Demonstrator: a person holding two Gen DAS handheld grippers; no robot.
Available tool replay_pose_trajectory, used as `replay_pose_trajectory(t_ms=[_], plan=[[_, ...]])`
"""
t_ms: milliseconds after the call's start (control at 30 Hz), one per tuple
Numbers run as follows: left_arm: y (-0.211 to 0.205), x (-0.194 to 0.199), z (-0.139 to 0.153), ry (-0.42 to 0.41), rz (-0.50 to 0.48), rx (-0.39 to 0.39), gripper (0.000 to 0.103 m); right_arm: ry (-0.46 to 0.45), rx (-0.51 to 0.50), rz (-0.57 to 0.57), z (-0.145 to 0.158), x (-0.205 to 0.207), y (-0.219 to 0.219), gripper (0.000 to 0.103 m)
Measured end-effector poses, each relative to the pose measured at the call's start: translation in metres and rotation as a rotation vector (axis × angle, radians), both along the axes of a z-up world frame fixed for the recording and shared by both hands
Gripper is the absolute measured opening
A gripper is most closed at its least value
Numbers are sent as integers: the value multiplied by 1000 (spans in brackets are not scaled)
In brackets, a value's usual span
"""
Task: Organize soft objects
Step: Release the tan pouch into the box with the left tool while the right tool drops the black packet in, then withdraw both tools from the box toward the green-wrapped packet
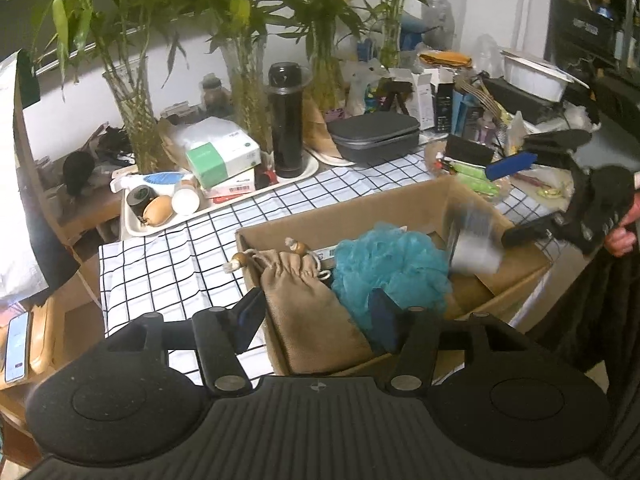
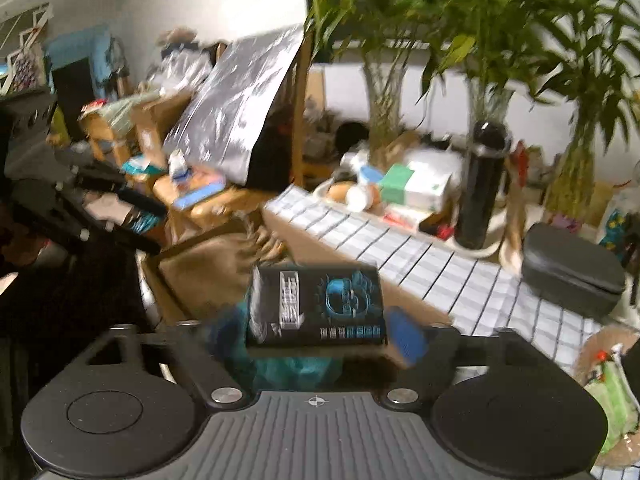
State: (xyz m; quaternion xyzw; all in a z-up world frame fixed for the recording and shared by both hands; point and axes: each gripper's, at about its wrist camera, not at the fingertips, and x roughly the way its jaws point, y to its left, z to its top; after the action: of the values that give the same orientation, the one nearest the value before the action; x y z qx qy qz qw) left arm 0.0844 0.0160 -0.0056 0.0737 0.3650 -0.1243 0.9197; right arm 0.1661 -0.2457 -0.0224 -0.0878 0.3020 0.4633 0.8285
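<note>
So, some of the tidying looks done. A tan drawstring pouch (image 1: pixel 308 304) and a fluffy blue bath pouf (image 1: pixel 392 268) already lie side by side inside the cardboard box (image 1: pixel 360 220) on the checked table (image 1: pixel 168 264). Other things (green packets (image 1: pixel 476 178) past the box, for one) sit outside it, so I think there is more to sort.

The right tool (image 2: pixel 320 334) is over the box. It looks clamped on a small black box with blue pictures (image 2: pixel 316 308). One blue pad (image 2: pixel 406 342) presses on its right side; the other side is blurry, so I can't be fully sure of the grip. In the left view this small box is only a grey blur (image 1: pixel 476 240) above the far part of the cardboard box, with the right tool (image 1: pixel 516 196) coming in from the right. A bit of the person's hand (image 1: pixel 624 228) shows at the edge, behind that tool. My guess is the small box is either going in or coming out; I cannot tell which.

The left tool (image 1: pixel 316 320) hangs low at the near edge of the cardboard box, pointing at the pouch. Its fingers are spread wide and it holds nothing. One finger is outside the box wall and the other is just over the pouf.
</note>
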Motion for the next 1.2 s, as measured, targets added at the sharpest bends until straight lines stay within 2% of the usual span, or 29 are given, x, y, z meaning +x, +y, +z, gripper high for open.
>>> replay_pose_trajectory(t_ms=[67, 233, 567, 800, 967, 1067, 1200], plan=[[1, 1, 0, 2, 12, -5, 56, -26, -41, 6, -2, -4, 6, 103], [4, 3, 1, 7, 38, -9, 56, -33, -53, 17, -3, -7, 9, 103], [4, 2, -4, 12, 33, 26, 56, 1, -109, -67, -10, 6, 10, 103], [10, 7, -7, 20, 53, 7, 56, 48, -167, -169, -21, 20, 6, 103], [13, 11, -9, 21, 79, -10, 56, 58, -172, -196, -22, 23, 2, 103], [15, 13, -10, 18, 96, -23, 58, 54, -184, -214, -23, 25, 3, 103], [19, 16, -10, 7, 114, -44, 67, 32, -187, -277, -22, 29, 1, 103]])
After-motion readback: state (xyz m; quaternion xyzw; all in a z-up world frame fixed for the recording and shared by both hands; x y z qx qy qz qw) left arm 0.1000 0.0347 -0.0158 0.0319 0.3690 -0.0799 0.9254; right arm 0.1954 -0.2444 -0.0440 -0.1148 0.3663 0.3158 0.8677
